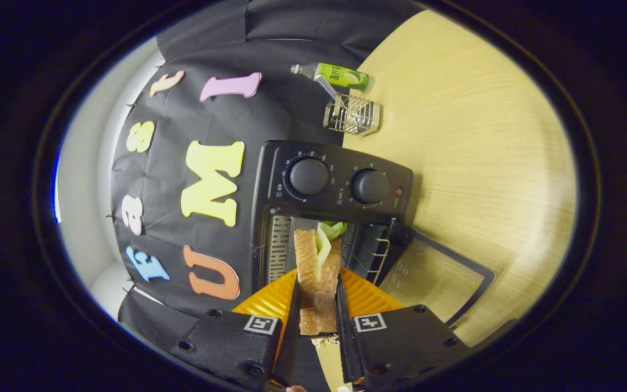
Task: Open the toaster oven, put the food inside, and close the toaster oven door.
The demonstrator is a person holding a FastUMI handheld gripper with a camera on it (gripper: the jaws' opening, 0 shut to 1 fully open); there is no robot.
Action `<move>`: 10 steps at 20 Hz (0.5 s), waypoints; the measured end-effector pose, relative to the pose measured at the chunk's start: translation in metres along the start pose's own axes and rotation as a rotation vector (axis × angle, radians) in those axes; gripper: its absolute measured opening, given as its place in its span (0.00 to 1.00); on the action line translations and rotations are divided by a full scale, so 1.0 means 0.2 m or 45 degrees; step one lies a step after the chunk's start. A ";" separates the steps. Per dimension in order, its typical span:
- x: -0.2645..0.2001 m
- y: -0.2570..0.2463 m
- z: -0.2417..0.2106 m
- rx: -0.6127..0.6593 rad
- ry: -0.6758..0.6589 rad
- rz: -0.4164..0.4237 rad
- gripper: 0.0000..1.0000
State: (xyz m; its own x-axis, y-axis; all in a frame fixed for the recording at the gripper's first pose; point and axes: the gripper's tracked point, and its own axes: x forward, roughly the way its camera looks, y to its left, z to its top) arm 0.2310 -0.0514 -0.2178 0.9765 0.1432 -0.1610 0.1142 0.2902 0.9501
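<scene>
My gripper [318,284] is shut on a sandwich [313,256] of brown bread with green lettuce, both fingers pressing its sides. The whole view is rolled onto its side. The sandwich's far end reaches the mouth of the black toaster oven [335,182], which has two round knobs. The oven's glass door [436,277] hangs fully open, lying flat over the table. A wire rack [370,253] shows inside the cavity. An orange ridged plate [368,296] sits just behind the sandwich, close to the fingers.
The oven stands on a light wooden table [482,163] against the black cloth wall. Beyond the oven are a wire basket [352,114] and a green-labelled bottle [340,75]. Open tabletop stretches past the door.
</scene>
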 end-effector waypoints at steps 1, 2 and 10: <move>0.04 0.00 -0.01 0.002 0.000 0.001 0.37; 0.07 -0.02 -0.02 -0.007 -0.002 -0.010 0.38; 0.31 -0.02 -0.01 -0.153 -0.160 -0.074 0.38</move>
State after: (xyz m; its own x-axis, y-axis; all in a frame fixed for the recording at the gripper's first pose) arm 0.2907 -0.0408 -0.2322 0.9849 0.0060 -0.1733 0.1559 0.4069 0.9001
